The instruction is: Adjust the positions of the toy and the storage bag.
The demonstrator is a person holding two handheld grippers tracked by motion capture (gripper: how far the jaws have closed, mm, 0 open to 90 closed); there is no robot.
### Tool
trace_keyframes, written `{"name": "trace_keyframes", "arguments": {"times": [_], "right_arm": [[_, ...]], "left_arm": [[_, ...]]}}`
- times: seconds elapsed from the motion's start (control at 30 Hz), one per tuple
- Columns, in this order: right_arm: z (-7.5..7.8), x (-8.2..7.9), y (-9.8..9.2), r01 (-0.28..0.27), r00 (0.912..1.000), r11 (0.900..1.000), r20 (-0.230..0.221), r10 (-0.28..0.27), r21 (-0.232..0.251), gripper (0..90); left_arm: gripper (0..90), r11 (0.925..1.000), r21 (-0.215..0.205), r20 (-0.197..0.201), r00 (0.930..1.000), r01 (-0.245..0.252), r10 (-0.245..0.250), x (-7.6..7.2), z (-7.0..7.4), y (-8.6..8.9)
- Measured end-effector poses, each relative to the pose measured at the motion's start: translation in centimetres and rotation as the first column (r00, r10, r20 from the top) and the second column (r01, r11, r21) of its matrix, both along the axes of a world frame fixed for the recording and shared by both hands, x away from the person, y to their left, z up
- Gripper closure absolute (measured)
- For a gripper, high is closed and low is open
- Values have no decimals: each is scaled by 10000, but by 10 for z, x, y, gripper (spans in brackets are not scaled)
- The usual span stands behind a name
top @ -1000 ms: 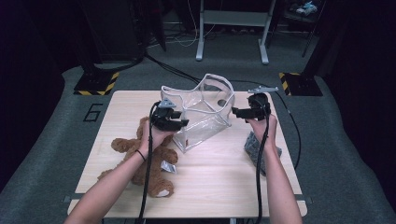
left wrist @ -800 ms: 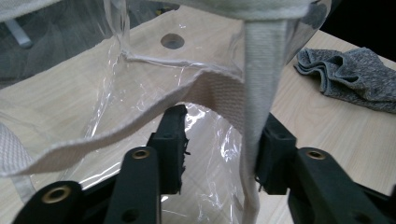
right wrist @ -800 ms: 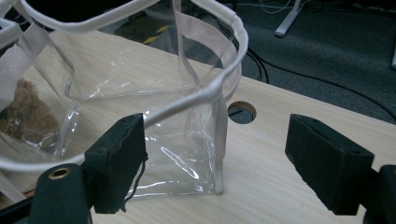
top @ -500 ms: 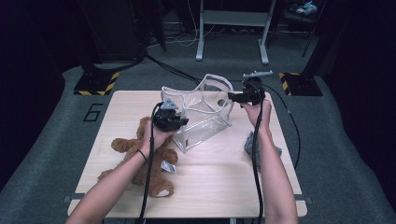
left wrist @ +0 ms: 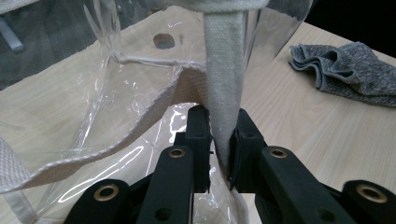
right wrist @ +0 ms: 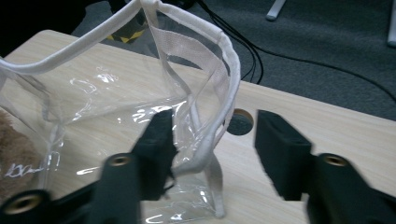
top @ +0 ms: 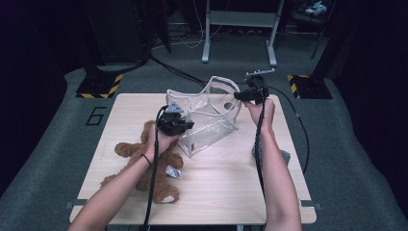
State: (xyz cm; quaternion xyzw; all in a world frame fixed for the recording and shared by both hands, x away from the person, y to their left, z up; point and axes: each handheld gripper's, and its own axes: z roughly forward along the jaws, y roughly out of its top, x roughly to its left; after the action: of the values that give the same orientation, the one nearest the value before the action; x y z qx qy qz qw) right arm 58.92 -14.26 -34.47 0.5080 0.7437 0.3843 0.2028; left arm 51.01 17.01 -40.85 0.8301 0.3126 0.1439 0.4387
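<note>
My left gripper (left wrist: 219,140) clamped the limp, light clear plastic bag (top: 207,118) by its white webbing rim; my right gripper (right wrist: 212,140), closing, straddled the far rim unpinched.

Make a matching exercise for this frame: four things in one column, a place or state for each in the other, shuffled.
Things:
1. left gripper
2. right gripper
3. teddy bear
4. grey cloth

Places or states:
A. lying bunched on the table, apart from the bag
B. fingers apart around the clear bag's rim
C. lying under the person's left forearm
D. shut on the bag's white strap

Pairs: 1-D, 2-B, 3-C, 4-A
</note>
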Motion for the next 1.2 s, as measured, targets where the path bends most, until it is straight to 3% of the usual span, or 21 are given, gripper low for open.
{"name": "trace_keyframes", "arguments": {"times": [0.17, 0.27, 0.53, 0.87, 0.93, 0.97, 1.2], "right_arm": [[-1, -1, 4, -27, 9999, 10000, -140, 27, 24, 776], [0, -4, 4, 47, 9998, 10000, -210, -48, -73, 832], [1, -15, 2, 97, 9999, 9994, -113, -101, -347, 853], [1, -37, -5, 215, 9998, 9995, -25, -215, -223, 856], [2, -42, -5, 210, 9998, 9994, -17, -211, -284, 856], [2, -45, -4, 215, 9997, 9994, -86, -217, -282, 857], [4, -59, 1, 81, 9999, 9987, 71, -77, -501, 858]], "left_arm": [[814, 9999, -20, 14, 9999, -107, 107, 3, 0, 1], [816, 9998, -58, -30, 9999, -169, 169, 4, -1, 2], [817, 9996, -40, -95, 9996, -266, 266, 6, 0, 6], [816, 9989, -44, -58, 9989, -467, 466, 10, 0, 8], [815, 9979, -189, -304, 9977, -612, 606, 11, 0, 9], [814, 9982, -125, -140, 9982, -587, 585, 13, 0, 10], [815, 9981, -191, -273, 9980, -581, 576, 16, 0, 16]]}}
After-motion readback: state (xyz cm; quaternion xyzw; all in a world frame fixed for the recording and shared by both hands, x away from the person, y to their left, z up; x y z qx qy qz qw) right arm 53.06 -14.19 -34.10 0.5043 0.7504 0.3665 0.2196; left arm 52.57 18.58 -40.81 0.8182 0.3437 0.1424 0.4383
